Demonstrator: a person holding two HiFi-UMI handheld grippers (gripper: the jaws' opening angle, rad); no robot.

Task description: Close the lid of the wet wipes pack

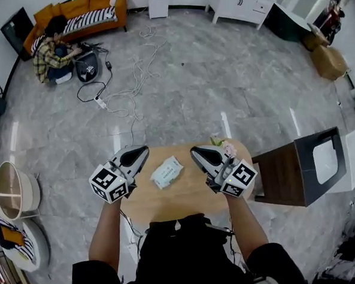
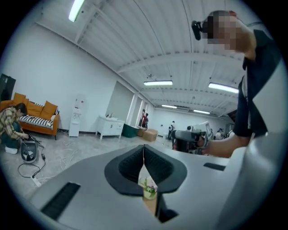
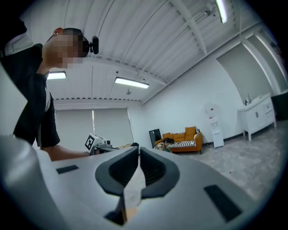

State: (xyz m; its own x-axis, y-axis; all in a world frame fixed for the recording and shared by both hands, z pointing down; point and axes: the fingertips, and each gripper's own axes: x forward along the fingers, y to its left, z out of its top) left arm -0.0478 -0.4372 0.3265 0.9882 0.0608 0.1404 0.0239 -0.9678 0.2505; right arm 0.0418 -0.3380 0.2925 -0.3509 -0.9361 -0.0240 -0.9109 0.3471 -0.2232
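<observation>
The wet wipes pack (image 1: pixel 166 172), white with pale blue print, lies flat in the middle of the small round wooden table (image 1: pixel 180 198). Its lid is too small to judge. My left gripper (image 1: pixel 143 149) hovers just left of the pack with its jaws shut and empty. My right gripper (image 1: pixel 194 151) hangs just right of the pack, also shut with nothing in it. In the left gripper view the jaws (image 2: pixel 143 147) meet at the tips, and in the right gripper view the jaws (image 3: pixel 137 148) touch as well. Neither gripper view shows the pack.
A small potted plant (image 1: pixel 220 144) stands at the table's far edge, seen past the left jaws as the pot (image 2: pixel 149 189). A dark wooden stand (image 1: pixel 296 169) sits to the right. Cables (image 1: pixel 129 90) trail over the floor; a person (image 1: pixel 51 55) crouches by the orange sofa (image 1: pixel 92 10).
</observation>
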